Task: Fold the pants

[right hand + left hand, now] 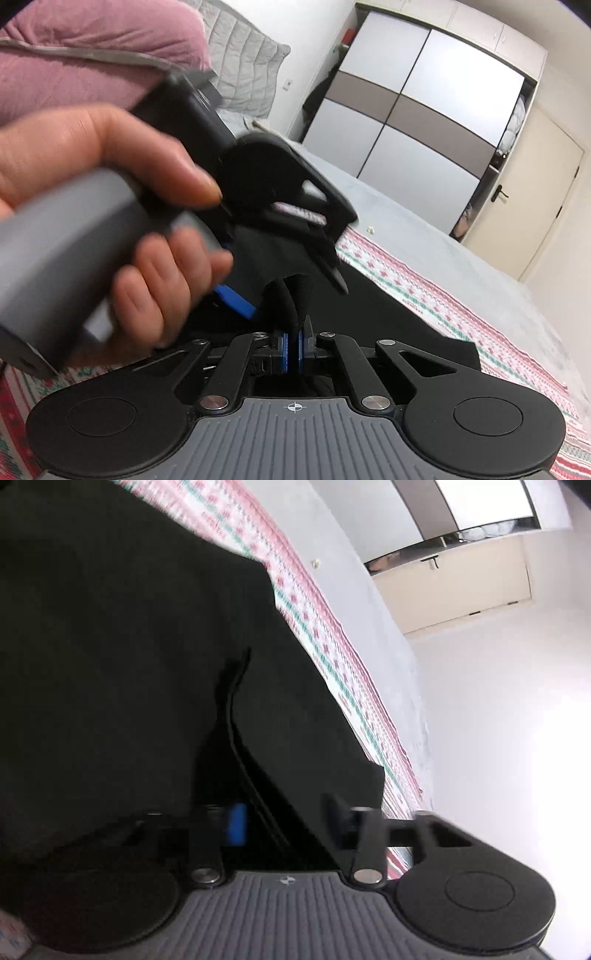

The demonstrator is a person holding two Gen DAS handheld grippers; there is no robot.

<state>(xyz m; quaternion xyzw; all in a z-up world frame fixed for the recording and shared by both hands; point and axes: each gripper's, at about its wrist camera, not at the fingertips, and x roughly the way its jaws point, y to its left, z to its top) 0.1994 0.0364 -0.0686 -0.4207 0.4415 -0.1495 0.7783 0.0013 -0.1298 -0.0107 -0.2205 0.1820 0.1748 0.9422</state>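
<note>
Black fabric, left wrist view: my pants (129,664) lie on the patterned bedspread (332,646); a fold edge (236,709) runs toward my left tool (284,819).
Left tool state: jaws partly apart, cloth between them; whether the pads press it I cannot tell.
Right wrist view: my right tool (294,347) is clamped tight on a bunched pants hem.
Left hand (122,192): crowds just above that bunch.
Risk: tools colliding, or one layer slipping free while I lift.
Room: bed (424,221) open toward the wardrobe (424,122); its edge is near.
</note>
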